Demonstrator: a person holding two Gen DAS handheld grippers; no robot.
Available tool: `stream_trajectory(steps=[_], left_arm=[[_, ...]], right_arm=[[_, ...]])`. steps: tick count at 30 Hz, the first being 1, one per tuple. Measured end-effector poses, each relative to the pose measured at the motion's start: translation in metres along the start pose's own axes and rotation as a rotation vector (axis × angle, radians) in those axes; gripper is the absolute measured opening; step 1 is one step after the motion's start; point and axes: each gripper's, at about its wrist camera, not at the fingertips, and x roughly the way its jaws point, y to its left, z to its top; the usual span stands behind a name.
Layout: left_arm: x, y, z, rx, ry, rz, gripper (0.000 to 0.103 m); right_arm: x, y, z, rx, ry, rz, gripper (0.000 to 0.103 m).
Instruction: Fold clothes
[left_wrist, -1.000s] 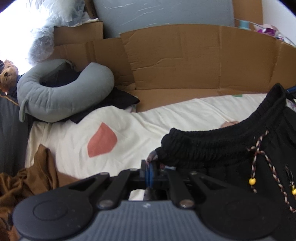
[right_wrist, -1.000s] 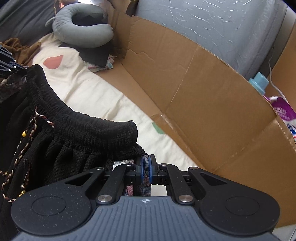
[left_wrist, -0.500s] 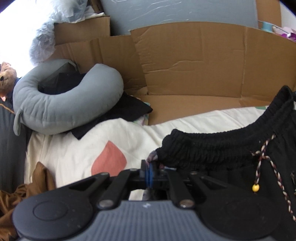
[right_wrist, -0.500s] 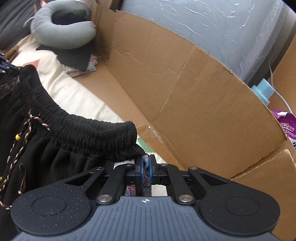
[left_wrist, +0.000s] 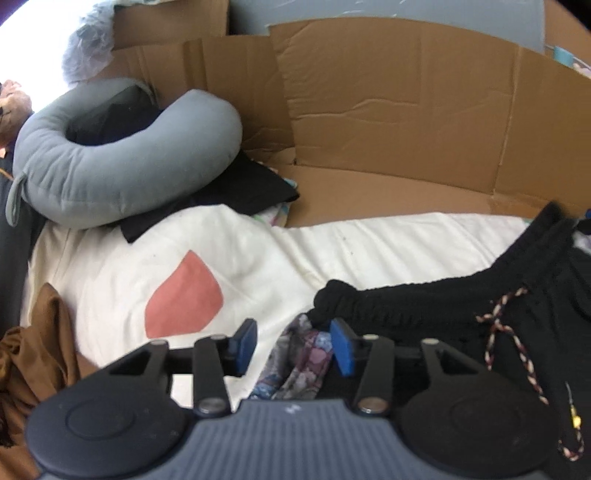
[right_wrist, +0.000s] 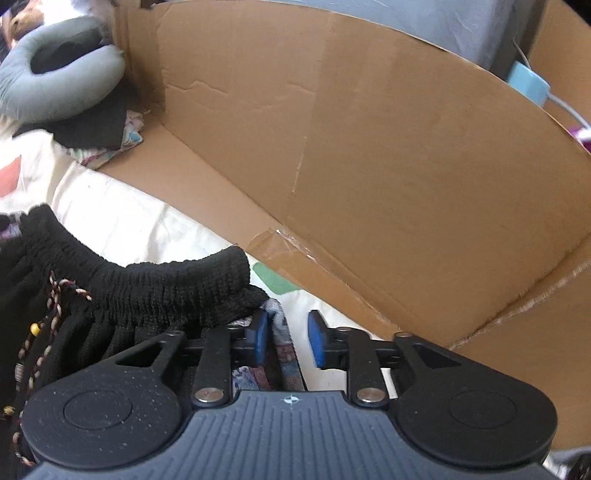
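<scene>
Black shorts (left_wrist: 443, 306) with a braided drawstring (left_wrist: 495, 325) lie on the cream bedsheet (left_wrist: 258, 258), beside the cardboard (right_wrist: 369, 147). Both the left gripper (left_wrist: 293, 341) and the right gripper (right_wrist: 288, 338) are opening, their pads off the patterned lining (left_wrist: 299, 354) between them.

Two hand-held grippers, seen from their own cameras: the left gripper (left_wrist: 293, 347) and right gripper (right_wrist: 286, 341) each show a ribbed slate-grey housing flanked by two round black discs. Black linkage bars, pinned with silver screws, carry blue rectangular fingers (left_wrist: 245, 341). The right housing bears a small compass-like mark; its discs look dust-speckled.
</scene>
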Motion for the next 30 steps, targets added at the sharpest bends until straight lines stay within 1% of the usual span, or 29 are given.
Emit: stream_trajectory(steps=[2, 4, 8, 10, 12, 15, 17, 21, 26, 29, 30], left_arm=[[-0.006, 0.003, 0.0, -0.018, -0.006, -0.008, 0.048], [-0.014, 0.0, 0.001, -0.026, -0.013, -0.016, 0.048], [-0.035, -0.008, -0.001, -0.009, -0.036, -0.034, 0.048], [-0.052, -0.016, -0.006, -0.003, -0.066, -0.016, 0.048], [-0.068, -0.021, -0.011, -0.04, -0.075, -0.054, 0.048], [-0.094, -0.036, -0.023, -0.059, -0.088, -0.091, 0.049], [-0.111, -0.046, -0.033, -0.083, -0.09, -0.108, 0.049], [-0.147, -0.064, -0.056, -0.154, -0.104, -0.159, 0.052], [-0.176, -0.084, -0.082, -0.193, -0.077, -0.227, 0.052], [-0.192, -0.091, -0.095, -0.207, -0.077, -0.248, 0.052], [-0.198, -0.093, -0.099, -0.198, -0.085, -0.241, 0.053]], right_arm=[[-0.006, -0.01, 0.001, 0.061, -0.004, 0.032, 0.032], [-0.013, -0.017, 0.0, 0.096, -0.002, 0.041, 0.032], [-0.036, -0.024, -0.003, 0.089, -0.002, 0.06, 0.032], [-0.05, -0.027, -0.005, 0.087, 0.002, 0.074, 0.032], [-0.068, -0.032, -0.009, 0.088, 0.011, 0.09, 0.033], [-0.1, -0.044, -0.016, 0.083, 0.016, 0.108, 0.033], [-0.125, -0.056, -0.019, 0.142, 0.0, 0.127, 0.033], [-0.171, -0.07, -0.026, 0.198, -0.053, 0.171, 0.033], [-0.216, -0.087, -0.044, 0.269, -0.094, 0.241, 0.034], [-0.234, -0.086, -0.06, 0.19, -0.119, 0.192, 0.034], [-0.238, -0.087, -0.068, 0.174, -0.123, 0.179, 0.034]])
